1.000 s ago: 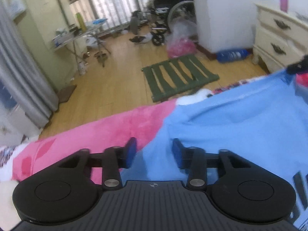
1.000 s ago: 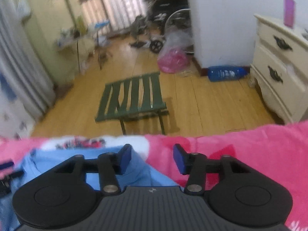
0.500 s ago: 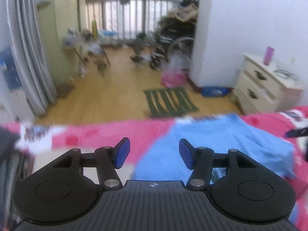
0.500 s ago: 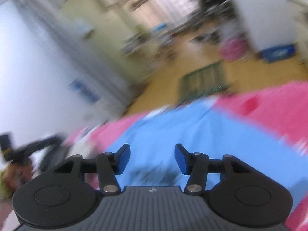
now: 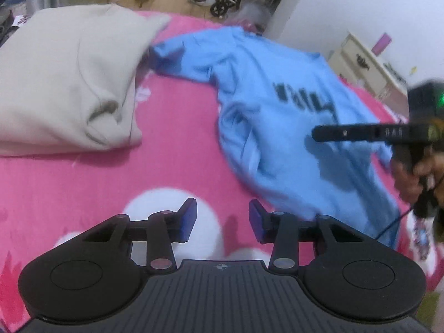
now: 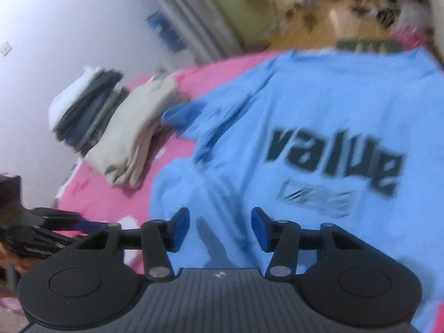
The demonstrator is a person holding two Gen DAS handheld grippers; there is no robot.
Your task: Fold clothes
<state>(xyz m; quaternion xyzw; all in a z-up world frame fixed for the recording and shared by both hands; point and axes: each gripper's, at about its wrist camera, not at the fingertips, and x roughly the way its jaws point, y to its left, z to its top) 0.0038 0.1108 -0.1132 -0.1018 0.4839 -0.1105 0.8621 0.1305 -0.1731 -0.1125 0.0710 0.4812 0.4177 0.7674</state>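
A light blue T-shirt (image 5: 277, 102) with dark lettering lies spread on the pink bedspread (image 5: 138, 166); in the right wrist view the shirt (image 6: 319, 111) shows the word "value". My left gripper (image 5: 222, 222) is open and empty, above the bedspread just left of the shirt's near edge. My right gripper (image 6: 220, 229) is open and empty, hovering over the shirt's near part. The right gripper also shows at the right of the left wrist view (image 5: 360, 133), held in a hand.
A folded beige garment (image 5: 63, 77) lies on the bed left of the shirt. Beside it stands a stack of folded grey and white clothes (image 6: 83, 105) near the wall. A cream dresser (image 5: 369, 66) stands beyond the bed.
Both grippers have pulled back and swung from facing the room to looking down on the bed. The shirt now lies spread out with its lettering in view. Both stay open.
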